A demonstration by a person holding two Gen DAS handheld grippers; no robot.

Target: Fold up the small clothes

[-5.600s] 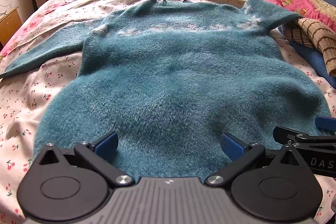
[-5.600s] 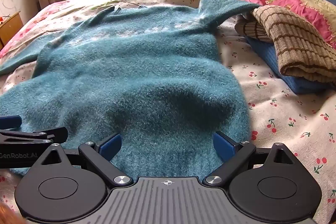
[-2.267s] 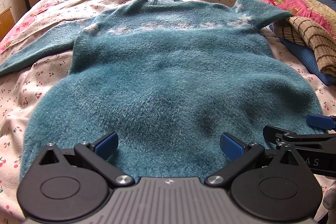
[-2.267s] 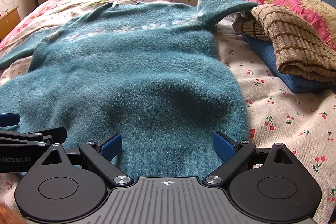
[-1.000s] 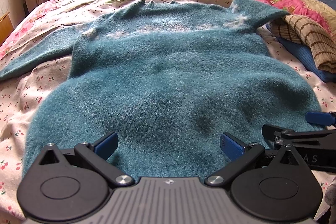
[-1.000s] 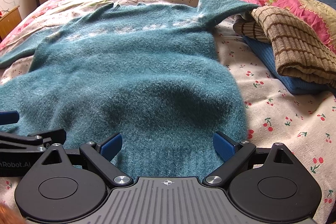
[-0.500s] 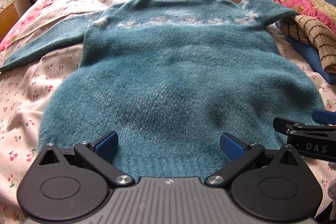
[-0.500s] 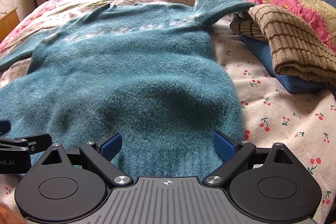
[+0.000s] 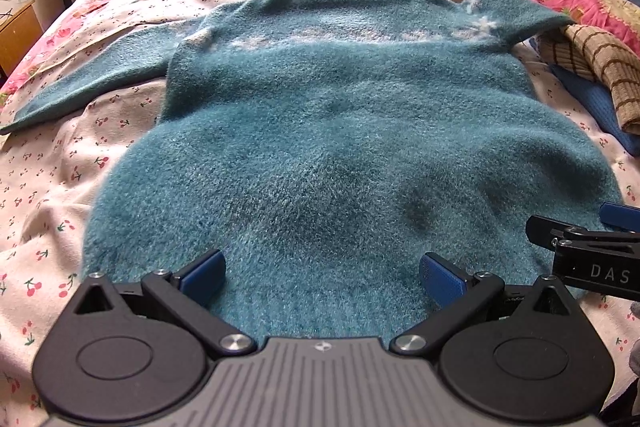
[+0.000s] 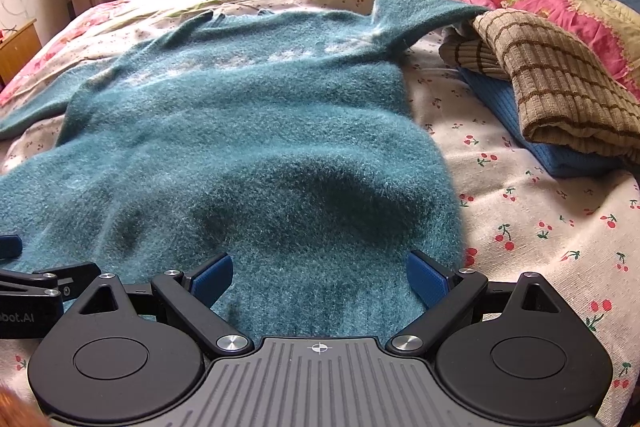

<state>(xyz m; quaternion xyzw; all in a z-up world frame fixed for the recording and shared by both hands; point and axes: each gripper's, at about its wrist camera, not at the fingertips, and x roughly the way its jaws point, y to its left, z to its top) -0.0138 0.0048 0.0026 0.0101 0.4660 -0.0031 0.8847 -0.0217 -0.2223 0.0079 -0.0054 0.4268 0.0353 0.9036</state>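
Fuzzy teal knitted sweater (image 9: 344,131) spread flat on cherry-print bed sheet (image 9: 52,187). Left tongs (image 9: 322,277), right tongs (image 10: 319,277) both apart over near hem. Folded tan striped knit (image 10: 560,87) far right.

Bright window daylight, fisheye-warped edges, sharp.

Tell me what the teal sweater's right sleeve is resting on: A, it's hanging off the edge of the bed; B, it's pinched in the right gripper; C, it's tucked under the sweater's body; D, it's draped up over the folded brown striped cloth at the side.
D: the teal sweater has its right sleeve lifted onto the brown striped cloth, while the right gripper is open at the hem.
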